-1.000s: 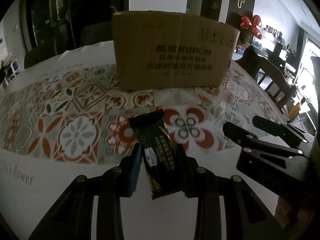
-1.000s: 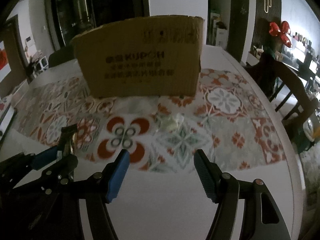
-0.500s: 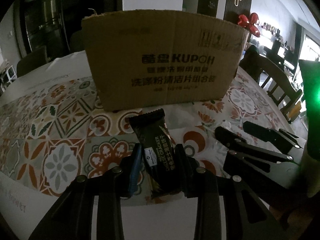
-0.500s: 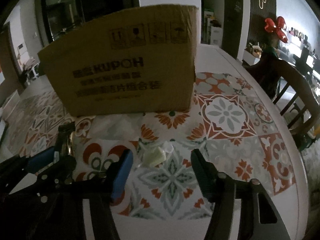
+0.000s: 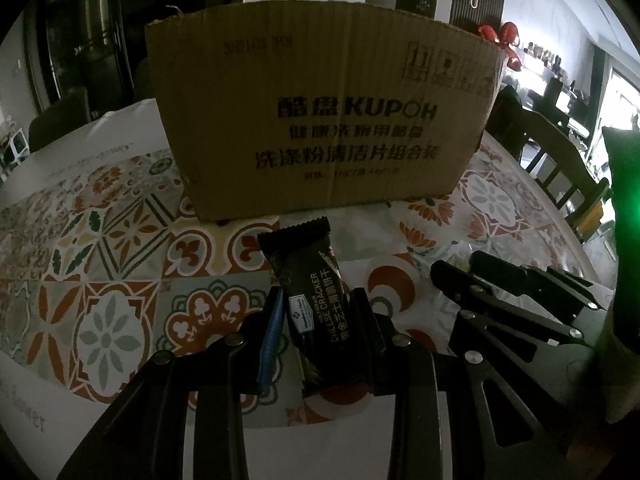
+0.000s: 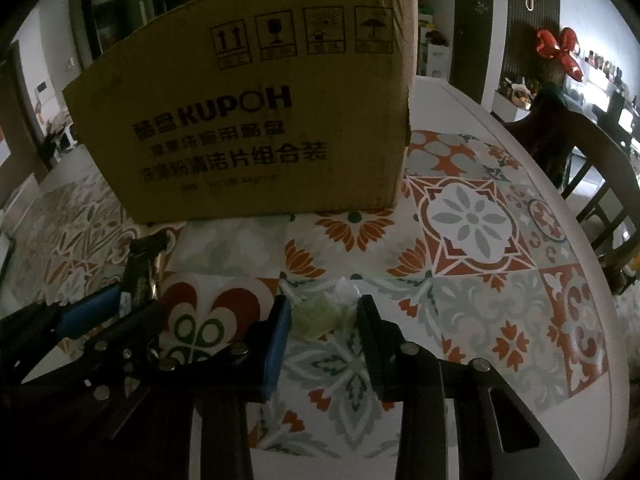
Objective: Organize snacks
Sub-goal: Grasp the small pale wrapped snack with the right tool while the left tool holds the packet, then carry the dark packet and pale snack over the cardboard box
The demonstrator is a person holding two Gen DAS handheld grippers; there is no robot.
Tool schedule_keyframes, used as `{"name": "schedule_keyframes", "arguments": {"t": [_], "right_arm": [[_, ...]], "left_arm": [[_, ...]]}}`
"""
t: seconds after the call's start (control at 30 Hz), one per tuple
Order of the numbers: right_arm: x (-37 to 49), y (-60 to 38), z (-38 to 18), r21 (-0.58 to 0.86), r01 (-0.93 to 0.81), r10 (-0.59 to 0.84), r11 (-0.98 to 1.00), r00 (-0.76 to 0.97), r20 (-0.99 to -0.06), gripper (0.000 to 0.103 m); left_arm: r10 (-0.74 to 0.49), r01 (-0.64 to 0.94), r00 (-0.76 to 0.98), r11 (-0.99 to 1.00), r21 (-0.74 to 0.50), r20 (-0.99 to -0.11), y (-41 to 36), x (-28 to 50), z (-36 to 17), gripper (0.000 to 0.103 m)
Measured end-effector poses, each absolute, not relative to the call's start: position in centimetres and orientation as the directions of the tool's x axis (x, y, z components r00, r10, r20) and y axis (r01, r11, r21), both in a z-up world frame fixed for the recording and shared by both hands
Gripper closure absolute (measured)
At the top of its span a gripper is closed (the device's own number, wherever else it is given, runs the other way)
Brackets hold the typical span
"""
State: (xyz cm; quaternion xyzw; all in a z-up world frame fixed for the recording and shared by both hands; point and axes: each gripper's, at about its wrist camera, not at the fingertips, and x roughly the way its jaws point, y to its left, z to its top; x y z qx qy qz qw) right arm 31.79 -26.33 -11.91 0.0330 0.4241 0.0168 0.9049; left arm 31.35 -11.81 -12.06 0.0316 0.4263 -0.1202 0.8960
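The left hand-held gripper (image 5: 316, 320) had the dark cheese cracker packet (image 5: 310, 300) pinched between its pads, the packet standing on end and leaning a touch to the left, its crimped top edge poking up towards the cardboard box (image 5: 320, 120). From the right wrist view that same packet showed at the left, sticking up from the left tool's blue pad.

Over on the right, the right hand-held gripper (image 6: 322, 320) had just been closing its jaws, and there it was: the pads pressed against both sides of a small pale green snack in a clear wrapper (image 6: 320, 314), which sat low on the patterned surface (image 6: 472, 220). Whether that snack was lifted or still resting on the cloth, the view did not settle.

The box stood upright on the far side of both tools, printed face towards the cameras, KUPOH lettering and handling symbols plain to read. Its top edge rose above the cameras, so what lay inside could not be seen at all.

In the left wrist view the right tool's black fingers sat at the right, a pale scrap of wrapper just visible at their tips. A wooden chair (image 6: 592, 168) stood beside the surface at the far right.
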Motion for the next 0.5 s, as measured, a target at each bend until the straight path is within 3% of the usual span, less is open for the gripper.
{"name": "schedule_keyframes", "arguments": {"t": [0.5], "right_arm": [[27.9,-26.3,-6.8,0.083,-0.016,0.069,0.996,0.729,-0.681,0.068]], "left_arm": [[-0.246,0.267,0.683,0.960,-0.078,-0.687,-10.3,28.6,-6.4,0.070]]}}
